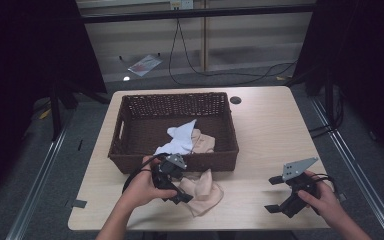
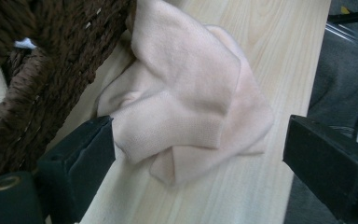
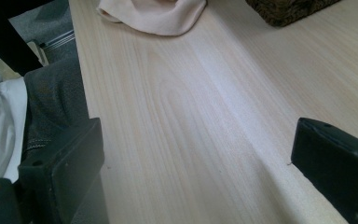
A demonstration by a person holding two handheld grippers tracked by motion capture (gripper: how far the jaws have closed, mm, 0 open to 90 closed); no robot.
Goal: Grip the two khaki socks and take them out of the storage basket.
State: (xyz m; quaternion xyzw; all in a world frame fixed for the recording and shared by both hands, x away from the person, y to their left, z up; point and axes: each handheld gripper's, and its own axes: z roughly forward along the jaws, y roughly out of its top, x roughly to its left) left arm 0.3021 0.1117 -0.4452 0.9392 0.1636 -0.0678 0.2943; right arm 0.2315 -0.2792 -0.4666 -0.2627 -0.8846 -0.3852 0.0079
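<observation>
Left gripper (image 1: 177,192), jaws apart, straddles the peach cloth (image 2: 186,107) outside the wicker basket (image 1: 130,162): not yet grasped. Right gripper (image 1: 275,195) idles, jaws apart.

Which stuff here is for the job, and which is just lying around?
For the job:
crumpled pale pink cloth
dark brown woven wicker basket
white cloth in the basket
left gripper

Just lying about:
black cable on the floor
flat pinkish packet on the floor
</observation>
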